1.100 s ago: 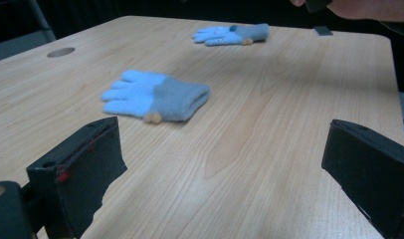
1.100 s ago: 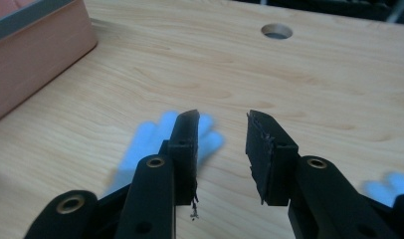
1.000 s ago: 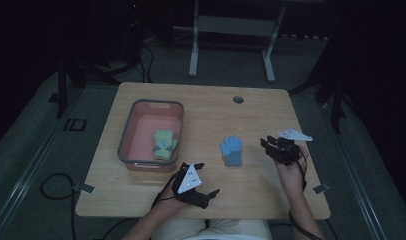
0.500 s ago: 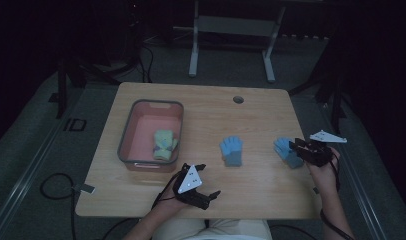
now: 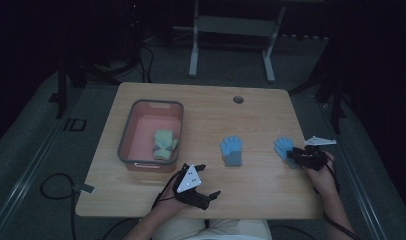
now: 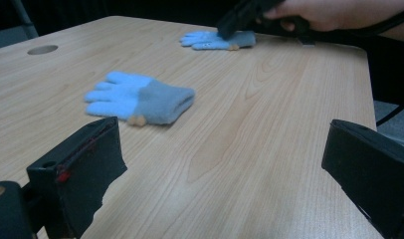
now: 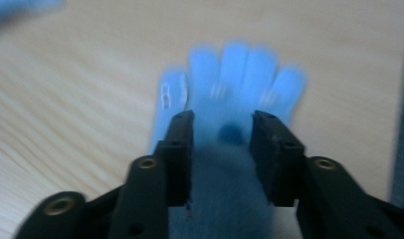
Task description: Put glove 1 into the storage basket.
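The right gripper (image 7: 222, 139) straddles the cuff of a blue glove (image 7: 235, 84) (at the counter's (image 5: 201, 107) three o'clock edge), jaws just opening, partly apart, glove fingers pointing toward twelve o'clock beyond them.

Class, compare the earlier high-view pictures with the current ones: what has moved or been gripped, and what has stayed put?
The right gripper swung out to the table's right edge and sank onto the right-hand blue glove; its jaws have just been opening and now straddle the glove's cuff, whether pressing it is unclear. The left gripper, the middle blue glove and the green glove in the pink bin stayed put.
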{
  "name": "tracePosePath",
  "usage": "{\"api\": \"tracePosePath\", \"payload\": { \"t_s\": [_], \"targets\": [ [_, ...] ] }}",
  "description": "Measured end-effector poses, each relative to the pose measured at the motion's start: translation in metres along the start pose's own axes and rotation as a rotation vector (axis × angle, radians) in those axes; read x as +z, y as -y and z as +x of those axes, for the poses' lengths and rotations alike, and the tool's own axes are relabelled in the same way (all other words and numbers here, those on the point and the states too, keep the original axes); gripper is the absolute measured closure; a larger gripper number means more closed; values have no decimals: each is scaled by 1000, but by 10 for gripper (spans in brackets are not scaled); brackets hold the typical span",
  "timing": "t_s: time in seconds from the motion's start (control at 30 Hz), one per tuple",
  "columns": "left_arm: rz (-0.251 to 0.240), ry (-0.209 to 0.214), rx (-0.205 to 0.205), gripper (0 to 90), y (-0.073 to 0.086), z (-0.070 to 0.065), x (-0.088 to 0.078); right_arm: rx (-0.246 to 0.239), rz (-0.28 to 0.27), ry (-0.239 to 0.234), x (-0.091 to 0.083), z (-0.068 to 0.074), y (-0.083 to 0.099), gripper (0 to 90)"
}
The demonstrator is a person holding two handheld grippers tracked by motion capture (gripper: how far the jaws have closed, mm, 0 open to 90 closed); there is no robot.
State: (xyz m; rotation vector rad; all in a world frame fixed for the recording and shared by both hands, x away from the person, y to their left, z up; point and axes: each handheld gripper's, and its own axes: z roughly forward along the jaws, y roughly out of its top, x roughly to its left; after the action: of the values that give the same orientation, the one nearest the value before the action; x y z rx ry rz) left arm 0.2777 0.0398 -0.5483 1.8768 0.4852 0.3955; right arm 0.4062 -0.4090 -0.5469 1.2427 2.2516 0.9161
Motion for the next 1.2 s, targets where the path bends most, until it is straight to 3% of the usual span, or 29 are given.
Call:
{"api": "tracePosePath", "payload": {
  "t_s": [0.07,0.2,0.27,0.43,0.5,0.6,0.77,0.8,0.83,0.87,0.93,1.07,1.2],
  "targets": [
    [1,0,3,25,0,0,0,5,-20,1,2,2,2,604],
    [3,3,8,25,0,-1,0,33,-11,6,2,2,1,711],
    [6,3,16,26,0,-2,1,61,9,37,4,9,-3,816],
    [3,0,21,25,-1,-3,1,120,24,123,6,21,-10,857],
    [1,-5,21,26,-1,-3,1,160,4,143,3,26,-14,865],
    [-4,-14,23,26,-2,-2,0,212,-51,179,-8,41,-26,867],
    [-5,-34,17,26,-2,0,-1,253,-122,186,-30,70,-54,867],
    [-5,-34,17,26,-2,0,-1,253,-122,186,-30,70,-54,867],
    [-2,-39,23,25,-2,0,-1,263,-142,221,-39,91,-67,867],
    [-2,-39,23,26,-2,0,-1,263,-142,221,-39,91,-67,867],
    [3,-46,26,26,-2,0,-1,281,-152,248,-43,110,-75,867],
    [2,-47,22,25,-2,0,0,309,-143,254,-39,129,-75,866],
    [0,-47,24,25,-2,-1,-1,330,-118,248,-31,136,-70,866]
  ]
}}
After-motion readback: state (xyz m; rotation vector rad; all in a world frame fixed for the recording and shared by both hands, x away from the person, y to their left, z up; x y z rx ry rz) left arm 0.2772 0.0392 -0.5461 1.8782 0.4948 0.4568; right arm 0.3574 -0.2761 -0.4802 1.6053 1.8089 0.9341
